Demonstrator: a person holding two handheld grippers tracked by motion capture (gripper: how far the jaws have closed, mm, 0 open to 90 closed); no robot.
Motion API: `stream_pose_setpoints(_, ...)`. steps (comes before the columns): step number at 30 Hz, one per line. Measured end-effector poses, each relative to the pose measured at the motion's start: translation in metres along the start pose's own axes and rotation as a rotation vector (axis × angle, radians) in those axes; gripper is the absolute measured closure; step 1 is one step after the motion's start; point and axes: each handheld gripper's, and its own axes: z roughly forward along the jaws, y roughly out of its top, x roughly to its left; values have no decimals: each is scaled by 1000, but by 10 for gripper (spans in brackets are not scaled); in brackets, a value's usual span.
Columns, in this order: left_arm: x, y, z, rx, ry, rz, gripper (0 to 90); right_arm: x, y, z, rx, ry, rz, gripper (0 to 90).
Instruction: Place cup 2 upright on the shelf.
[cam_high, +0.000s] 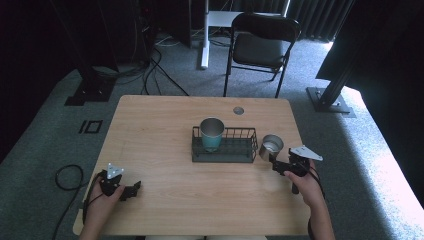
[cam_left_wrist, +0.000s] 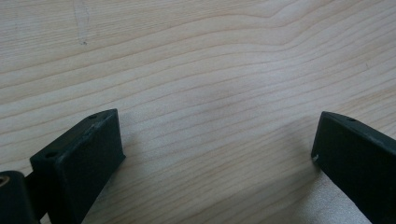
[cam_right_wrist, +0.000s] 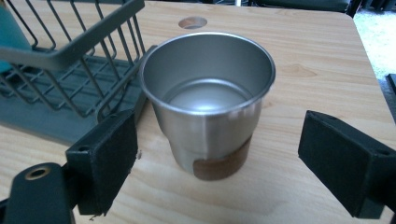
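Steel cup (cam_right_wrist: 208, 100) – small tumbler, brushed silver metal, rolled rim, walls tapering down to a narrower base. Upright on the wooden table, mouth open, empty; inside bottom shines pale. Low on the side facing the right gripper view there's a brown, label-like patch just above the base. In the high view the cup (cam_high: 272, 145) stands at the table's right part, just beside the right end of the dark wire rack – touching or a hair apart, can't tell. It sits outside the rack, not in it. Right gripper view has it between the two black jaws, w/ a clear gap each side, no contact.
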Motion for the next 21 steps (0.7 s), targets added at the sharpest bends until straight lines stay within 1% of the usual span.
stream_pose_setpoints(2,0,0,0,0,0,0,26,0,1,3,-8,0,-1,115)
stream_pose_setpoints(7,0,0,0,0,0,0,26,1,3,12,-8,-8,-10,115)
stream_pose_setpoints(15,0,0,0,0,0,0,26,4,6,24,-30,-3,-7,114)
stream_pose_setpoints(21,0,0,0,0,0,0,26,6,8,31,-37,-7,-4,114)
